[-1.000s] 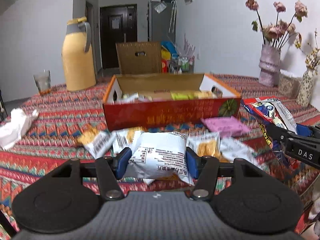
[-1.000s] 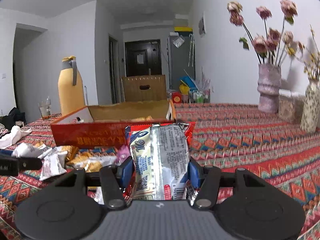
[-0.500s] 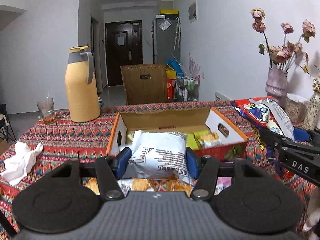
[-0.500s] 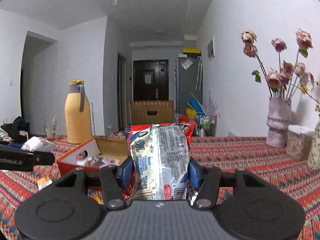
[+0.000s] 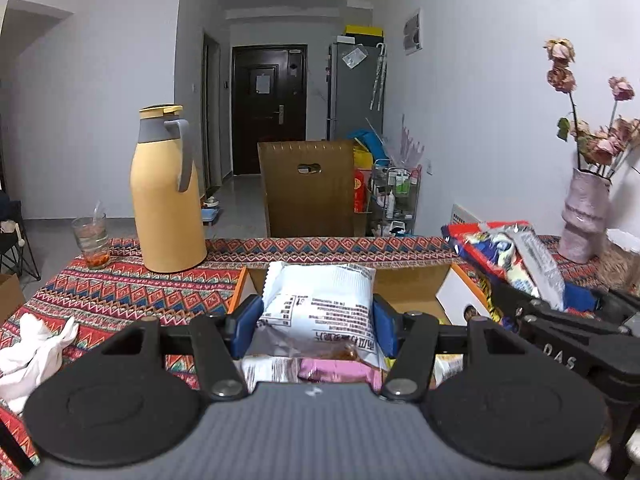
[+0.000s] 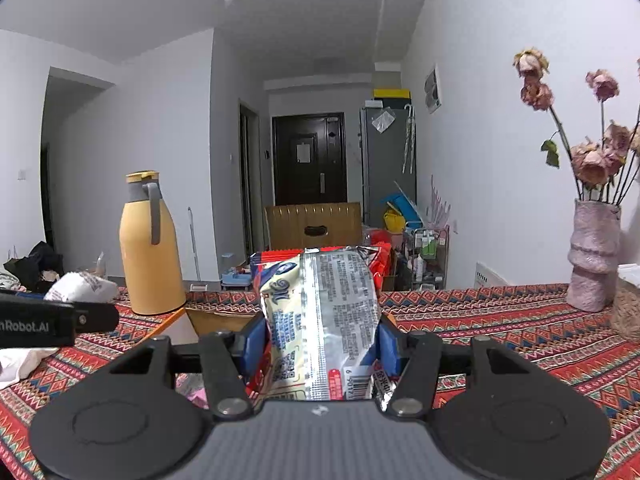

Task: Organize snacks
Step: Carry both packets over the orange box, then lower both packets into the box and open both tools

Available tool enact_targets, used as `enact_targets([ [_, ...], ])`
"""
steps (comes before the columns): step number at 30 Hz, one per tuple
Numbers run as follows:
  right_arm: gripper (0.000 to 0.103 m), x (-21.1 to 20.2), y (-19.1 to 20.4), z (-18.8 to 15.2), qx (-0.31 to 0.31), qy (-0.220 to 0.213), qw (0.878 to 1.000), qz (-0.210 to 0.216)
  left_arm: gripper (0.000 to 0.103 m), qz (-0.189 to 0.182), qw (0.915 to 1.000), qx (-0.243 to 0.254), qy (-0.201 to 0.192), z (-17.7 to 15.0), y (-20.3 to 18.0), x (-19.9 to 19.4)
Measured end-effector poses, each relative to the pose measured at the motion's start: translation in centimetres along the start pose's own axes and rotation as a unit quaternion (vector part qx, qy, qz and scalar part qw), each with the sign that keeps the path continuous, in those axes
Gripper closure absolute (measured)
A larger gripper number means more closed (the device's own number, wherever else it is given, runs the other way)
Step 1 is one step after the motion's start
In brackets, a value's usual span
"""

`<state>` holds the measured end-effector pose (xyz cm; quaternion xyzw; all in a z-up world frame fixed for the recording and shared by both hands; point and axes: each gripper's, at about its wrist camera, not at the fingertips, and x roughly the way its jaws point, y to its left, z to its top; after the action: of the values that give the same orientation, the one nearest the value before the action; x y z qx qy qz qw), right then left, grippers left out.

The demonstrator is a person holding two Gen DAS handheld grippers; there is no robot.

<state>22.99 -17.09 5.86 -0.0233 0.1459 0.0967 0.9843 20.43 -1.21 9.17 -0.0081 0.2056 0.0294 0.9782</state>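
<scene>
The left gripper (image 5: 318,320) is clamped on a white snack packet (image 5: 318,300) at the frame centre, above the open cardboard box (image 5: 452,292). The right gripper (image 6: 322,340) is clamped on a red and silver snack bag (image 6: 324,312) at centre. A yellow thermos (image 5: 166,196) stands at the left on the patterned tablecloth (image 6: 500,320).

"DAS" in white on the right gripper (image 5: 568,360) body, "nRobot.AI" on the left gripper (image 6: 28,326) (cut off), barcode digits "6 9017" on the silver snack packet (image 6: 324,320)
</scene>
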Motion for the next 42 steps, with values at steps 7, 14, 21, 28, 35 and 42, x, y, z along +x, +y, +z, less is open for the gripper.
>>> enact_targets([
  [7,0.048,5.1,-0.5,0.0,0.015,0.028,0.999,-0.003,0.044,0.012,0.9996,-0.021,0.012,0.9,0.2,4.9],
  [14,0.048,8.4,-1.2,-2.2,0.033,0.038,0.999,0.000,0.044,0.033,0.9981,-0.051,0.013,-0.6,1.3,8.9],
  [21,0.048,9.6,-0.7,-3.6,0.024,0.057,0.998,-0.002,0.044,0.059,0.9967,-0.054,0.014,-2.3,2.2,10.5],
  [28,0.048,10.4,0.1,-4.6,0.006,0.073,0.997,-0.009,0.043,0.055,0.9970,-0.047,0.026,-3.2,2.1,11.3],
  [35,0.034,10.5,0.1,-4.6,0.010,0.076,0.997,-0.017,0.019,0.057,0.9968,-0.056,0.011,-3.4,2.1,10.8],
  [42,0.000,10.0,-0.4,-4.6,0.025,0.067,0.997,-0.027,0.000,0.063,0.9957,-0.068,-0.009,-3.2,2.4,10.0],
])
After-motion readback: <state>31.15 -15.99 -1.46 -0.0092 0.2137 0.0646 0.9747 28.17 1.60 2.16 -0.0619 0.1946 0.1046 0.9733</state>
